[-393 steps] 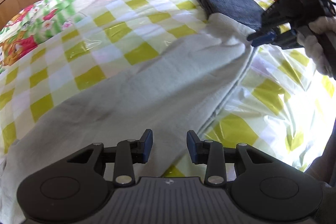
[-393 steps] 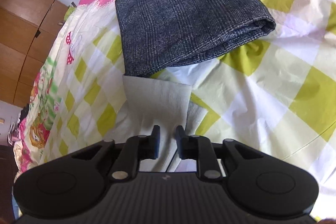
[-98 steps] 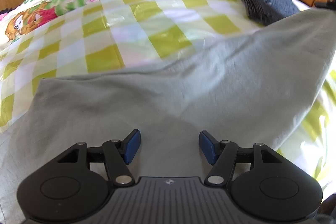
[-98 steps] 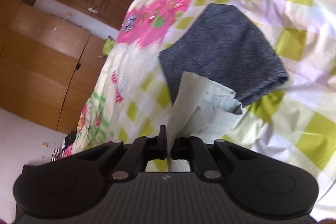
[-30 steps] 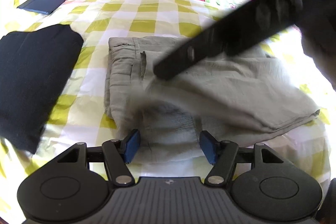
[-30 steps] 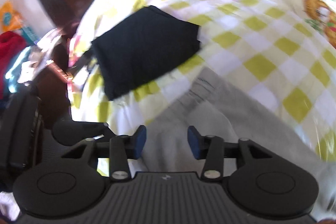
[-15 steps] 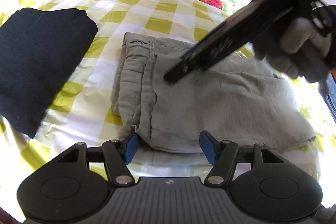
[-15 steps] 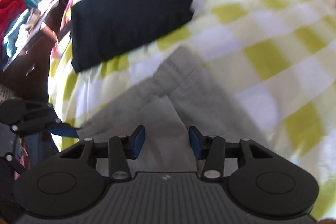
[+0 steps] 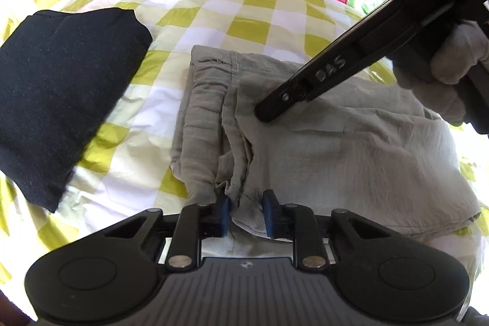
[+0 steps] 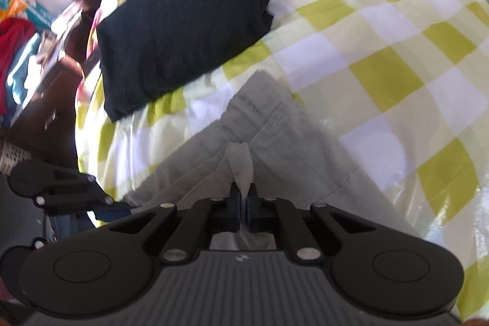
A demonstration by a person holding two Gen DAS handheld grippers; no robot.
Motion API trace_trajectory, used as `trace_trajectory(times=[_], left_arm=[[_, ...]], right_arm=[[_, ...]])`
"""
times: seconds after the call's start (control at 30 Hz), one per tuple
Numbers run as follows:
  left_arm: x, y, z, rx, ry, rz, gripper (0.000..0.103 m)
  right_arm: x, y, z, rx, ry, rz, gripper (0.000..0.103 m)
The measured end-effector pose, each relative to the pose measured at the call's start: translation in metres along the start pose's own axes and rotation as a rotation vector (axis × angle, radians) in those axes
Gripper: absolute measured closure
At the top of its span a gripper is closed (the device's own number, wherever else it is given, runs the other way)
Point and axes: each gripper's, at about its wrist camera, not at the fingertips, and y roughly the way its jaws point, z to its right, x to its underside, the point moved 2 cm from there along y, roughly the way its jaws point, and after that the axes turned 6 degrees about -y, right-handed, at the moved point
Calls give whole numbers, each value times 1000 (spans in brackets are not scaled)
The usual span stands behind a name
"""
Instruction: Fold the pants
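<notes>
The left gripper (image 9: 244,214) is just pinching shut on the near hem of the grey pants (image 9: 336,155), which are lying folded with their long side stretching rightward. The right gripper (image 10: 243,210) is clamping a fold beyond. Bare checked bedspread (image 9: 262,5) is opening farther off; a folded black garment (image 9: 61,81) is lying left.

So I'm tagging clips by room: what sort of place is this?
Most likely a bedroom: a bed with a yellow-checked cartoon quilt, grey pants and a folded dark garment lying on it.

Matt, crinkled grey cloth pants (image 9: 336,161); glossy checked bedcover (image 9: 244,8).
</notes>
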Motion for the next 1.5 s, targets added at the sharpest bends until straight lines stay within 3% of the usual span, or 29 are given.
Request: trace_trajectory(times=[0.17,0.4,0.53,0.67,0.73,0.9,1.03,1.07,1.13,1.23,1.37,1.5], left_arm=[[-10,-3,2,-14,11,22,70],[-7,8,-4,-48,11,0,70],[2,8,-3,-60,32,-11,70],[10,-3,-4,-49,26,-20,70],[12,-11,-6,-51,23,-12,70],[9,-32,-7,-90,19,60,65],[-5,-35,-5,-80,19,150,60],[-10,-31,-4,-79,26,156,60],[-15,-16,-2,-66,43,134,59],[-11,7,2,-103,91,47,58],[-9,3,5,-124,153,33,56],[-12,-6,9,-134,165,28,56]], right_arm=[[-12,-10,6,35,4,54,100],[-10,24,14,104,11,33,94],[-10,19,10,129,-4,50,93],[-9,-11,2,240,-48,123,75],[-7,-27,0,258,-45,160,75],[-3,-29,-10,200,-79,154,75],[2,2,-19,110,-47,92,73],[5,14,-21,95,-42,66,68],[9,32,-23,111,-26,44,65],[13,18,-24,149,51,126,66],[53,-42,-13,225,203,245,64],[134,-101,18,378,441,251,62]])
